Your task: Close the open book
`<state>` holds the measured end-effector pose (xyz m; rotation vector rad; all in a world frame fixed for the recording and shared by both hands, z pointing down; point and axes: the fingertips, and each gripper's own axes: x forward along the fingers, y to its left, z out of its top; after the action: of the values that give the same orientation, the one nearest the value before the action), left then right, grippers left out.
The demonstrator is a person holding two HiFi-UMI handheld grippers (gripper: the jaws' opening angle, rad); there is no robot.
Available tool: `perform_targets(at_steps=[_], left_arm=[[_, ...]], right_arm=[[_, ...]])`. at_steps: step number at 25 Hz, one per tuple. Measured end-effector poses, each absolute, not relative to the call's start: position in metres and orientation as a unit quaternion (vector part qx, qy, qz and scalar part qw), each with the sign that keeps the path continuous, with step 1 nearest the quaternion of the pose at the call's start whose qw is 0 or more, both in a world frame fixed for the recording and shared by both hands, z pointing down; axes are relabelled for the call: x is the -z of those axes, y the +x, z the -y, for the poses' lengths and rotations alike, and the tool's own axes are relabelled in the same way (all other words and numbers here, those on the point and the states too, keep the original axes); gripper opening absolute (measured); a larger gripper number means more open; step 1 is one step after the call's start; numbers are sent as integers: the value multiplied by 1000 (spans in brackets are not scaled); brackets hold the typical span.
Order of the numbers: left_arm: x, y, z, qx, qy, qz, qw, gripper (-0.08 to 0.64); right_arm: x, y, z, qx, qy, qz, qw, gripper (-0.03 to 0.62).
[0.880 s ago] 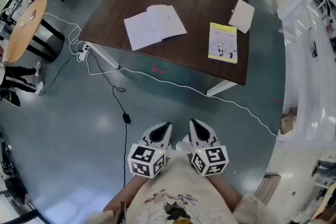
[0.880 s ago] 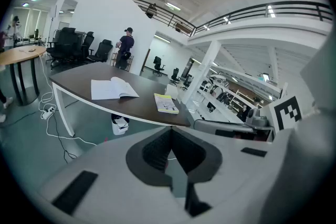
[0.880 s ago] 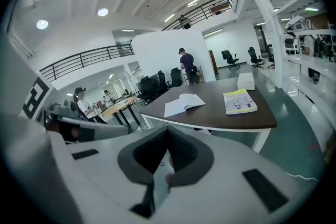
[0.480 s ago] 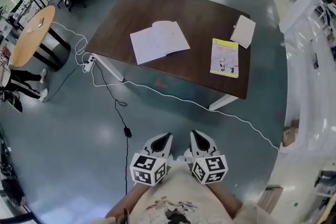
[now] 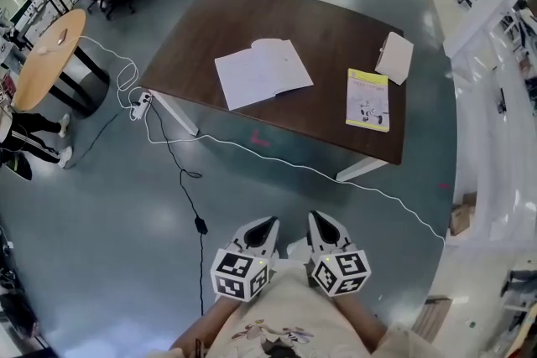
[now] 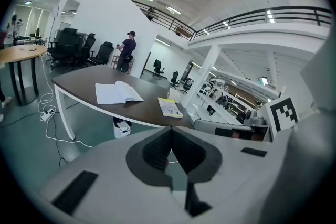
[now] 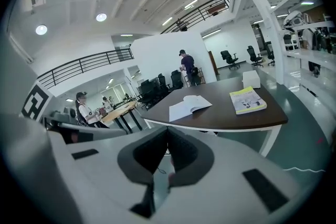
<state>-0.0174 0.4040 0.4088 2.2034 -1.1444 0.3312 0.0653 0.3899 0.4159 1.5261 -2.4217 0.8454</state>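
On the dark table [image 5: 327, 38] lay an open book [image 5: 263, 73] and a yellow booklet [image 5: 368, 99]. Well short of the table, the left gripper [image 5: 265, 224] and right gripper [image 5: 317, 219] were closed, apparently empty.

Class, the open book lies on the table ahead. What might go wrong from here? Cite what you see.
A white cable lies across the floor between the person and the table; walking up, they may trip on it.
The left gripper and right gripper are both shut; pushed by closed jaws, the open book may slide rather than fold.
The yellow book beside it might get nudged.
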Motion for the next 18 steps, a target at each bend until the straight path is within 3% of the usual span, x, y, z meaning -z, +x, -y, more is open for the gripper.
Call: perform_targets(at_steps=[9,18], left_arm=[[-424,-28,-361,-131,839,416,326,6],[-441,7,-246,-142,826,437,327,6]], right_arm=[[-433,52,-351,-297,517,798,95,6],[-455,101,-225,-304,511,799,92,6]])
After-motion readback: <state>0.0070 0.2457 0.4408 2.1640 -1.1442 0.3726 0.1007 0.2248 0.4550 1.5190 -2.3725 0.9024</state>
